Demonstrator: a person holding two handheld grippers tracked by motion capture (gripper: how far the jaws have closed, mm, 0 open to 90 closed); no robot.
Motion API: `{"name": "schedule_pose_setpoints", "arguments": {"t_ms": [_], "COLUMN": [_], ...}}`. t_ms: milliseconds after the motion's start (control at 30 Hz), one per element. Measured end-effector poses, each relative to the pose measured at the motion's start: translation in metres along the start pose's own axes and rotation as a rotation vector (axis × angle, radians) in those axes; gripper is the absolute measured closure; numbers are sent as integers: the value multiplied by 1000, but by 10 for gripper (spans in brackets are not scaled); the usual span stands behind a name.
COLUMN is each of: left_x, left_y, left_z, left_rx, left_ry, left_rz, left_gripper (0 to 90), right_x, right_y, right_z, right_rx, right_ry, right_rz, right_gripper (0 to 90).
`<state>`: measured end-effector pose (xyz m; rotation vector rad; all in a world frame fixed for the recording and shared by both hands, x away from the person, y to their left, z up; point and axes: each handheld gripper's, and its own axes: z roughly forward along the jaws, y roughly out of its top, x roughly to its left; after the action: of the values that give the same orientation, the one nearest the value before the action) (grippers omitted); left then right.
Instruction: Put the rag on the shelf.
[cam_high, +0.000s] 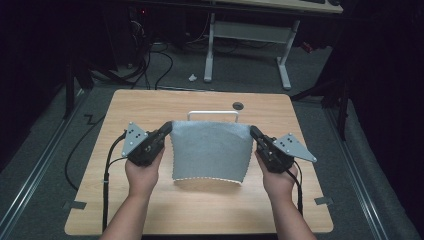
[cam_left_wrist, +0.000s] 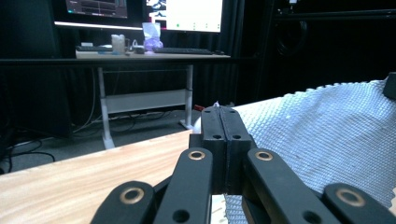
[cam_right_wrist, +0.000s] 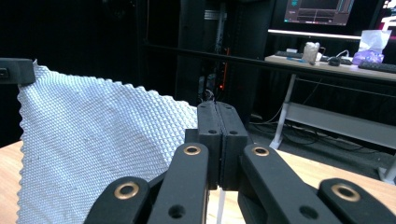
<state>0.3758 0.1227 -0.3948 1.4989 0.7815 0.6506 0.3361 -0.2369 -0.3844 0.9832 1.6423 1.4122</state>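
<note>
A grey textured cloth (cam_high: 210, 150) hangs stretched between my two grippers above the wooden table (cam_high: 200, 210). My left gripper (cam_high: 167, 127) is shut on the cloth's upper left corner. My right gripper (cam_high: 253, 131) is shut on its upper right corner. In the left gripper view the closed jaws pinch the cloth (cam_left_wrist: 327, 126) at the gripper (cam_left_wrist: 219, 112) tips, and the cloth spreads to the right. In the right gripper view the cloth (cam_right_wrist: 93, 135) spreads left from the closed gripper (cam_right_wrist: 217, 106). The cloth's lower edge rests near the table.
A white wire rack or handle (cam_high: 212, 114) stands on the table just behind the cloth. A dark round grommet (cam_high: 238, 105) sits near the far edge. Beyond the table stands a desk with white legs (cam_high: 285, 60), with cables on the floor.
</note>
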Motion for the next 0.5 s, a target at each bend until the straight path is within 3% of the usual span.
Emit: {"name": "schedule_pose_setpoints", "arguments": {"t_ms": [200, 500], "left_x": [4, 18], "left_y": [12, 28], "left_z": [12, 33], "left_rx": [4, 4], "left_ry": [11, 38], "left_rz": [36, 74], "left_gripper": [900, 900], "right_x": [-9, -21], "right_y": [9, 26], "right_z": [10, 38], "right_rx": [-6, 6], "right_ry": [-7, -27], "right_rz": [20, -3], "right_gripper": [900, 900]}}
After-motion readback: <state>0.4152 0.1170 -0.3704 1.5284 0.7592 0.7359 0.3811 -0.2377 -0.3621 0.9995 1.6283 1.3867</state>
